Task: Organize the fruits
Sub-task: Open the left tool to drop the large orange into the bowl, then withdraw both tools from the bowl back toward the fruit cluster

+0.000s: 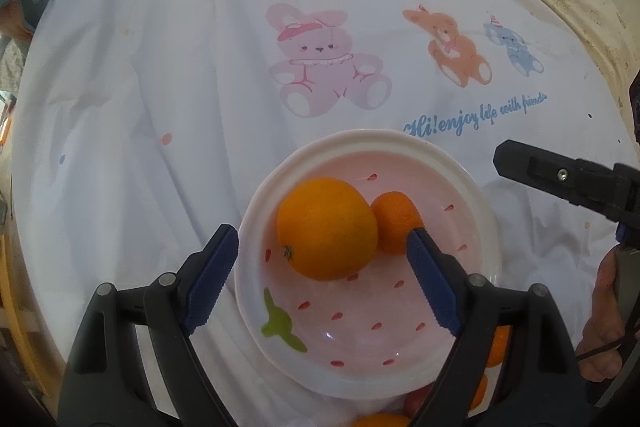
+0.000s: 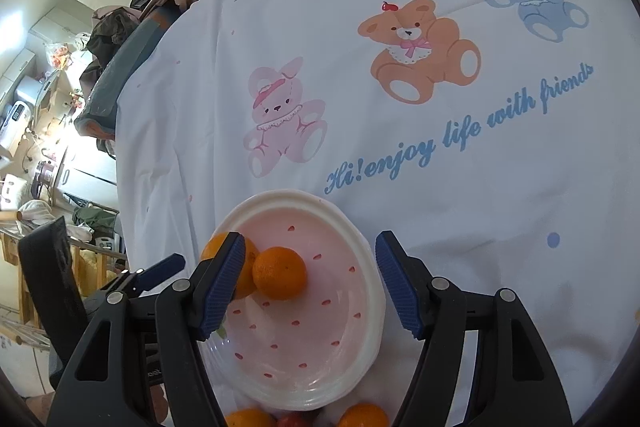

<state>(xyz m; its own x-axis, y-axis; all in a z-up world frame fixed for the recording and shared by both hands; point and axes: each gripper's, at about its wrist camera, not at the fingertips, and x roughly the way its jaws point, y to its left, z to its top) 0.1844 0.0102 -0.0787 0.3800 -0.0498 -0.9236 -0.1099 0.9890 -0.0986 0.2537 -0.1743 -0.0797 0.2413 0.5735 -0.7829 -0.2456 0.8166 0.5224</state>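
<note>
A pink strawberry-print bowl (image 1: 476, 187) with a white rim sits on the cloth. In it lie a large orange (image 1: 326, 227) and a small tangerine (image 1: 394, 223), touching. My left gripper (image 1: 322, 267) is open and empty just above the bowl, fingers either side of the orange. The right wrist view shows the same bowl (image 2: 360, 359), tangerine (image 2: 280, 277) and orange (image 2: 250, 259) partly behind my finger. My right gripper (image 2: 310, 285) is open and empty over the bowl. More fruit lies near the bowl's near edge: oranges (image 2: 362, 415) (image 2: 248, 419) and a red fruit (image 2: 294, 419).
A white sheet with cartoon animals and blue writing (image 2: 460, 131) covers the surface. The right gripper's finger (image 1: 560, 179) shows at the right in the left wrist view. A cluttered room with clothes (image 2: 132, 15) lies past the sheet's left edge.
</note>
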